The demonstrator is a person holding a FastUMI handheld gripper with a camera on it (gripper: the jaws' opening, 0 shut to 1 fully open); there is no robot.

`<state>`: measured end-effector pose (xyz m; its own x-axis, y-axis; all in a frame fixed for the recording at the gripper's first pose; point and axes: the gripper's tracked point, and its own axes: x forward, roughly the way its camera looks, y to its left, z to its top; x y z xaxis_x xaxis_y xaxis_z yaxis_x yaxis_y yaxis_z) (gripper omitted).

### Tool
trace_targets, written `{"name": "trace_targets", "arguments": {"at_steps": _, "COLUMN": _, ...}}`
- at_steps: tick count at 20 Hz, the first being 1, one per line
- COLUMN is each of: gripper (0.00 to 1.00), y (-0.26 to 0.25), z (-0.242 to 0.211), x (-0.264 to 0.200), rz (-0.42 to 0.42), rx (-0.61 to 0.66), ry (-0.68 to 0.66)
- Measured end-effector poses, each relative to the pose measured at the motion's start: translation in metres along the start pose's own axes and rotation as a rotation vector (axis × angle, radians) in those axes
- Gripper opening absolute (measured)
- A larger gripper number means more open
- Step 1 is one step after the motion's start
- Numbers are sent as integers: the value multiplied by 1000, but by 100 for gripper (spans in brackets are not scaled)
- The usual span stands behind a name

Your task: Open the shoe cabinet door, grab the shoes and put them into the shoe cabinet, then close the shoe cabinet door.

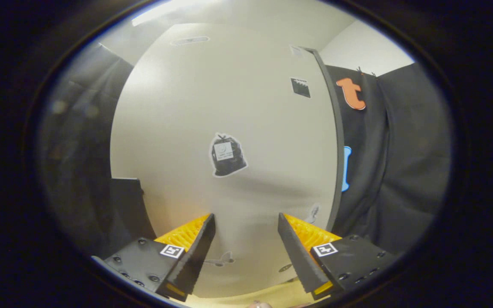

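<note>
**My gripper faces the pale cabinet door, fingers apart and holding nothing**

I am looking forward along my gripper (246,222). Its two fingers stand well apart, with a wide gap between them, and nothing is held or pressed between them.

Directly ahead of the fingers, and stretching far above them, is the shoe cabinet door (229,107). It is a broad, smooth, pale cream panel. I see it through the gap between the fingers and on beyond them. I cannot tell whether the fingertips touch the door or stop just short of it.

Near the middle of the door, beyond the fingers and slightly left of the gap's centre, is a dark sticker (227,155) with a small pale patch on it. A smaller dark square sticker (300,87) sits higher up, toward the door's right side. Faint small marks lie low on the door near the fingers.

The door's right side ends in a dark edge strip (335,141) running top to bottom. To the right of that edge hangs black cloth (400,162), the booth's wall. More dark cloth lies to the left of the door.
</note>
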<state>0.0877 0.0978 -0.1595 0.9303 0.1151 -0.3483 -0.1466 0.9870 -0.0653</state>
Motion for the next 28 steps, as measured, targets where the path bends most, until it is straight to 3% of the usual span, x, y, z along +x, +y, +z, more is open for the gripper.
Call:
{"name": "trace_targets", "arguments": {"at_steps": 10, "gripper": 93, "y": 13, "z": 3, "x": 64, "rz": 5, "rx": 6, "ry": 3}}
{"name": "trace_targets", "arguments": {"at_steps": 28, "gripper": 94, "y": 11, "z": 1, "x": 57, "rz": -24, "rx": -6, "ry": 3}}
